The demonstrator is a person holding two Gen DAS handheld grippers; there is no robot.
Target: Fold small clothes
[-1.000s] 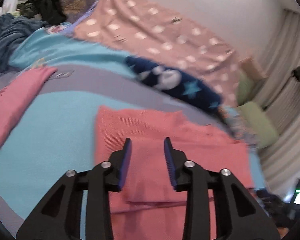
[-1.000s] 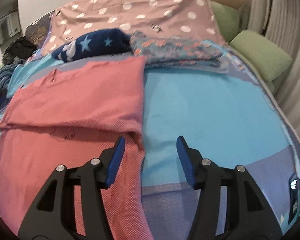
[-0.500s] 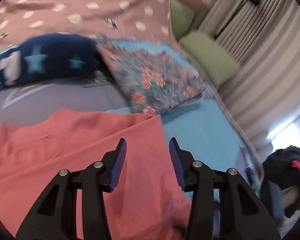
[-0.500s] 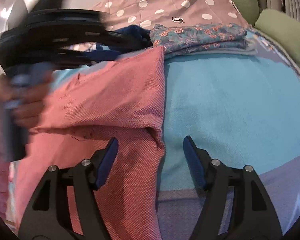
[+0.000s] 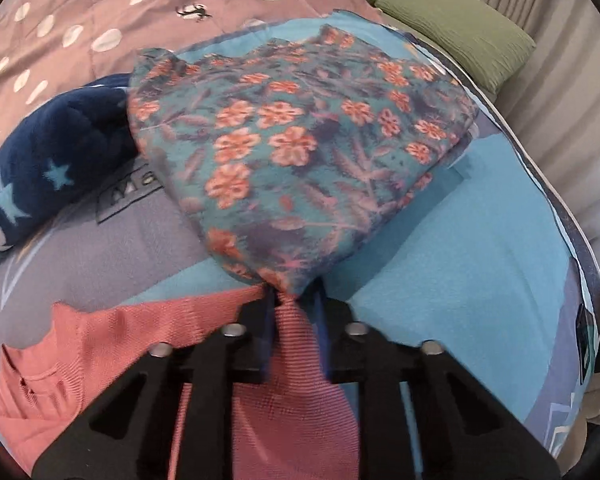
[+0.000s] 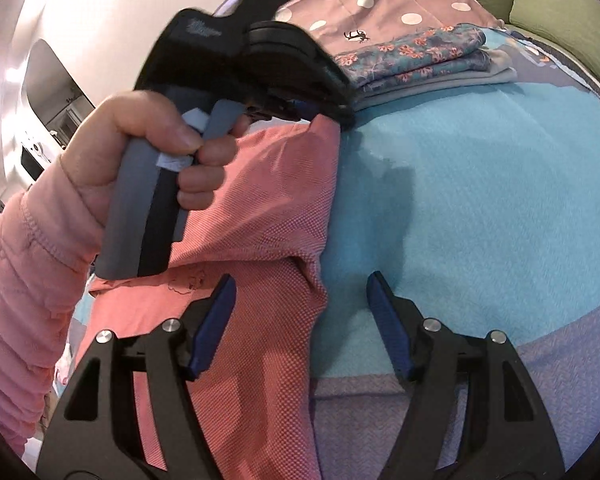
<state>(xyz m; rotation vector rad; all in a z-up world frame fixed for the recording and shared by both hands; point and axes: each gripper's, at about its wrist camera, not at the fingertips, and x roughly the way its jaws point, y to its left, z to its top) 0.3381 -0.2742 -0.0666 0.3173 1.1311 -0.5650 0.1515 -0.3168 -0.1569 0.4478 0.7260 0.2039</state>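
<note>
A salmon-pink knit garment lies partly folded on the blue bedspread. My left gripper is shut on the garment's far right corner, right beside the folded floral cloth. In the right wrist view the left gripper is held by a hand at that same corner. My right gripper is open and empty, its jaws straddling the garment's near right edge just above the bed.
A folded floral stack and a dark blue star-print bundle lie at the back. A polka-dot quilt and green pillows lie behind them. The bed edge runs along the right.
My left gripper swung right to the garment's far right corner and closed on it. My right gripper stayed open and moved slightly closer to the garment's near edge.
</note>
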